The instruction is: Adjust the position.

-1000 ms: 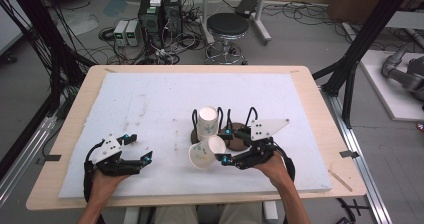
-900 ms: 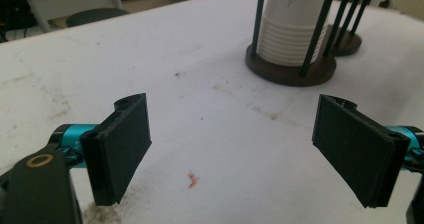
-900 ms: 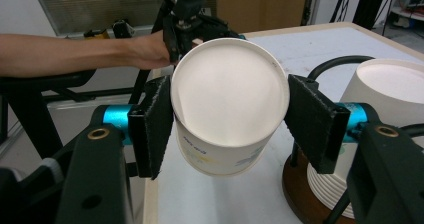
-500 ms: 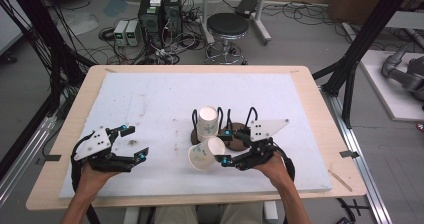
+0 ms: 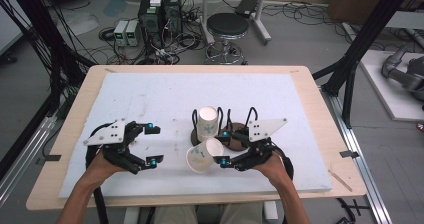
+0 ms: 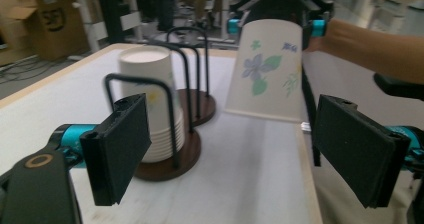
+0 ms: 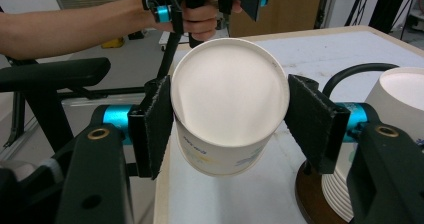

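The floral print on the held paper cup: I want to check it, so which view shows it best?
The left gripper view: the paper cup faces it side-on, with purple flower and green leaves plain. The right gripper view looks into the cup's mouth, gripped by the right gripper, print barely visible. The high view shows the cup small, print faint.

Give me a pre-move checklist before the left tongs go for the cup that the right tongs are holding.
1. Right tongs clamped on the paper cup: ok.
2. Left tongs open and empty: ok.
3. Cup lifted off the table, tilted on its side: ok.
4. Open path between left tongs and cup: ok.
5. Cup stack seated in its wire holder: ok.
6. Cup wall not crushed by the grip: cannot tell.
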The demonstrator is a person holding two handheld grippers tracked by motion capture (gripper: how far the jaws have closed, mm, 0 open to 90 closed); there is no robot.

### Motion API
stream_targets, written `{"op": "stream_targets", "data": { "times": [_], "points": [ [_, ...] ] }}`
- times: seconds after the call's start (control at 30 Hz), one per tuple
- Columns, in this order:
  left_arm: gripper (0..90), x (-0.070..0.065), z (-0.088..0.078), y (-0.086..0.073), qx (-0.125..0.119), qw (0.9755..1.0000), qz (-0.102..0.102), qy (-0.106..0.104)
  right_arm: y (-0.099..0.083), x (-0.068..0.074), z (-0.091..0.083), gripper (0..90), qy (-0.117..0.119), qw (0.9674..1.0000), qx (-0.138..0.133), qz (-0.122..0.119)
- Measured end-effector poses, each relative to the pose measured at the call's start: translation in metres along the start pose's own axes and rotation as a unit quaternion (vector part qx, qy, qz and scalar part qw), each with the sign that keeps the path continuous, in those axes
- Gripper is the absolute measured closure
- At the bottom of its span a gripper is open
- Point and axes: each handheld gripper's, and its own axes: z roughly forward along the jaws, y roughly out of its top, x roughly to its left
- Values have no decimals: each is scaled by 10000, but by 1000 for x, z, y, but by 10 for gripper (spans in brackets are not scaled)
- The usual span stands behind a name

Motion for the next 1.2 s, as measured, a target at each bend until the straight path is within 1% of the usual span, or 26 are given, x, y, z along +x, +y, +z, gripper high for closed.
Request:
{"op": "stream_targets", "data": {
  "times": [0.03,0.07,0.1,0.13,0.2,0.23,0.27,0.3,0.37,0.47,0.5,0.53,0.57,0.6,0.63,0.67,0.8,0.83,0.87,0.97,1.1,1.2],
  "points": [
    [153,0,0,0,0,10000,0,0,0,0,0,383,44,10000,3,16],
    [153,0,7,1,-23,9999,25,-108,0,0,0,383,35,10000,3,23],
    [153,0,7,1,-23,9999,25,-108,0,0,0,383,35,10000,3,23],
    [153,-1,13,1,-29,9998,36,-191,0,0,0,383,18,10000,-27,-17],
    [153,-2,18,2,-54,9996,54,-276,1,1,0,383,53,10000,-39,-30],
    [153,-2,18,2,-54,9996,54,-276,1,1,0,383,53,10000,-39,-30],
    [152,-4,24,2,-106,9993,51,-358,2,1,0,383,86,10000,-31,-15],
    [152,-4,24,2,-106,9993,51,-358,2,1,0,383,86,10000,-31,-15],
    [152,-7,33,4,-159,9988,81,-462,2,0,1,383,73,9999,-72,-50],
    [151,-9,44,4,-231,9981,100,-560,3,0,2,383,124,9999,-80,-62],
    [151,-9,44,4,-231,9981,100,-560,3,1,3,384,146,9999,-59,-35],
    [151,-10,48,4,-243,9980,95,-582,3,0,3,383,127,9998,-84,-83],
    [151,-11,52,4,-253,9978,109,-607,3,0,4,383,153,9998,-83,-71],
    [151,-11,60,4,-238,9975,110,-652,3,0,5,383,153,9998,-94,-82],
    [151,-11,60,4,-238,9975,110,-652,3,0,5,383,153,9998,-94,-82],
    [150,-12,67,4,-245,9971,117,-704,3,0,5,383,180,9998,-96,-76],
    [151,-14,78,2,-198,9969,107,-755,3,0,6,384,221,9997,-107,-45],
    [151,-14,78,2,-198,9969,107,-755,3,-1,6,383,213,9996,-154,-63],
    [151,-14,82,0,-171,9969,106,-763,3,-1,6,383,218,9996,-172,-62],
    [151,-15,87,-5,-150,9969,62,-769,3,-1,6,383,242,9995,-213,-49],
    [151,-16,91,-14,-83,9971,-5,-754,3,-1,6,383,268,9993,-249,-47],
    [151,-17,91,-16,-76,9972,-15,-742,3,-1,6,383,286,9992,-263,-37]
  ]
}}
